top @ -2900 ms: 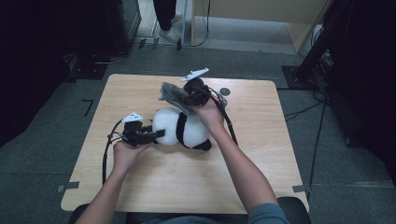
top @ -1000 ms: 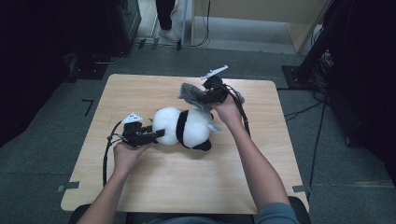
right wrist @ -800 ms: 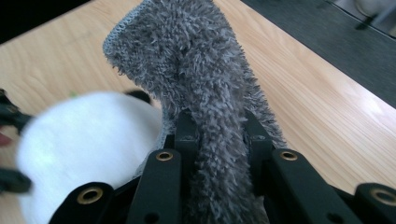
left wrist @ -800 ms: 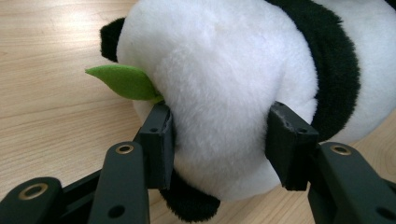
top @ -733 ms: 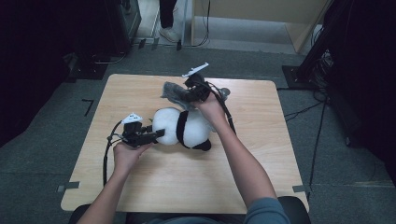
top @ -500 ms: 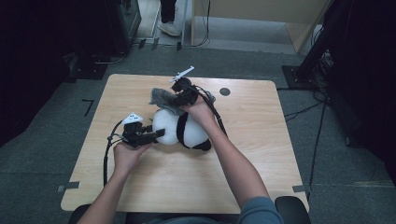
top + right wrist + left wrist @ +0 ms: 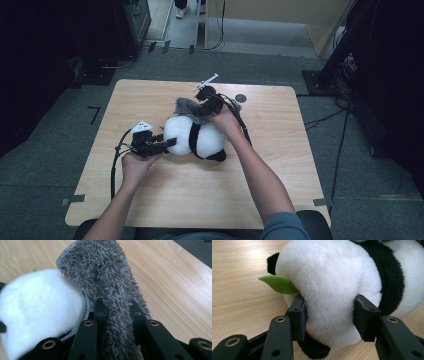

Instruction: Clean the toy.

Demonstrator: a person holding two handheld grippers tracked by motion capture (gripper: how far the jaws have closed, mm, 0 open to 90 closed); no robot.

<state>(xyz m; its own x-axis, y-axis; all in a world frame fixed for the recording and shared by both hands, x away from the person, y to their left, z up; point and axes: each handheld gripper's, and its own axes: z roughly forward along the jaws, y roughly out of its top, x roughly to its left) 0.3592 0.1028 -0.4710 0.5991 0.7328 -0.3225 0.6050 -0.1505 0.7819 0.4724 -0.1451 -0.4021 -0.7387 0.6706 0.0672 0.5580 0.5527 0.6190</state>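
Back over the panda (image 7: pixel 196 139) comes the right gripper (image 7: pixel 199 111): a second ago it was out toward the far right of the surface (image 7: pixel 150 200), the grey cloth (image 7: pixel 187 107) lifted clear of the toy, and now it has swung in and a little down, so the cloth hangs against the toy's far side. Nearest the person, the left hand (image 7: pixel 135 165) has not shifted across the earlier pictures. Its left gripper (image 7: pixel 329 315) has its jaws pressed into the white plush from both sides, the pile bulging between them; the jaws have just been closing a touch further on the toy. A green felt leaf (image 7: pixel 279 284) sticks out beside one jaw, and the black band of fur runs across the body behind.

The toy lies on its side near the middle of the surface, pinned there by that left grip.

Beyond it, the right gripper (image 7: pixel 117 307) is clamped tight on a fold of the cloth (image 7: pixel 105 277), whose shaggy pile rises straight up between the jaws; its hemmed edge curls over the panda (image 7: pixel 37 310) and seems to touch it. Further off, a small dark round thing (image 7: pixel 241 98), too small to make out, sits near the far edge.

I read this as one pass of a wiping job, the cloth returning for another stroke while the left gripper holds the toy steady. The next move would want the cloth dragged across the fur without tugging the toy out of that hold.
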